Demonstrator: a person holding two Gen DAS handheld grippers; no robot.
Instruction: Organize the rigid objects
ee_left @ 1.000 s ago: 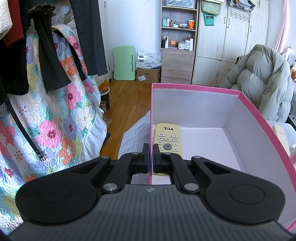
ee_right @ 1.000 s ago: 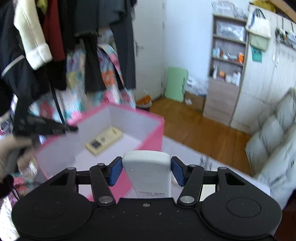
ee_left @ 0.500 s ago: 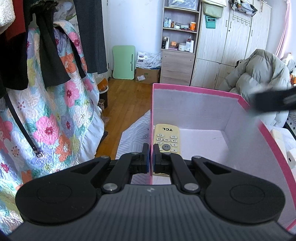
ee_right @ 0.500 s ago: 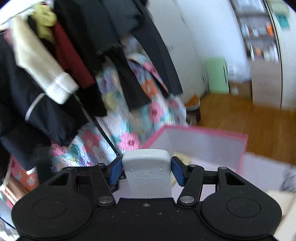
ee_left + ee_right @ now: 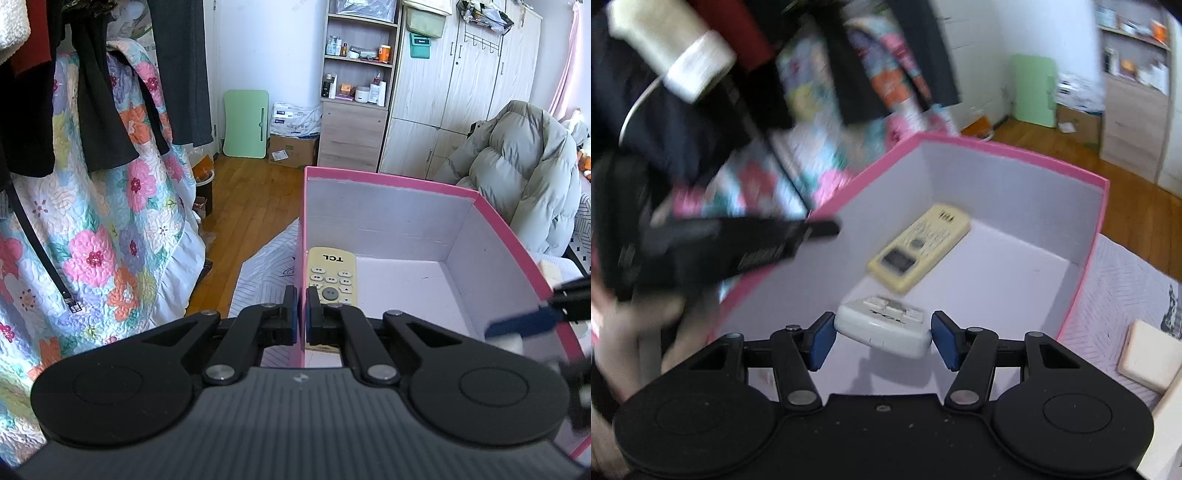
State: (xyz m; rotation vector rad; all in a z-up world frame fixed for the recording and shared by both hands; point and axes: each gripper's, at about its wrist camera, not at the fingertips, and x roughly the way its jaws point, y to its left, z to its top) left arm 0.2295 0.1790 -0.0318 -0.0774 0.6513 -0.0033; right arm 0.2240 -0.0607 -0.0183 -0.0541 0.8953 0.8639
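Wooden flooring, a wardrobe and a shelf unit (image 5: pixel 356 66) fill the far side of the bedroom, with hanging clothes and a flowered quilt (image 5: pixel 110 229) off to the left of the left tongs (image 5: pixel 301 314). Straight ahead of those tongs a pink box (image 5: pixel 388 181) with white inner walls is set on a patterned sheet. The left tongs are pressed together on the box's near left wall, one finger outside it and one inside, so the wall is pinched between the pads. Just beyond their tips, inside the box and along that wall, a yellow remote (image 5: pixel 332 275) lies face up on the floor of the box. At the right edge of this view the right tongs (image 5: pixel 882 341) are seen blurred above the box's right rim. In the right wrist view the box (image 5: pixel 1015 158) is seen below and ahead, with the yellow remote (image 5: pixel 919 247) lying aslant toward its far side. A white remote (image 5: pixel 884 325) is held crosswise between the blue pads of the right tongs, above the box floor and nearer than the yellow one; its left end is seen against the left pad, while whether its right end touches the right pad cannot be told. To the left of the right tongs the left tongs (image 5: pixel 827 229) are seen, blurred, clamped on the box rim, with a hand (image 5: pixel 631 332) behind them. To the right, outside the box, a cream block (image 5: pixel 1148 354) lies on the sheet.
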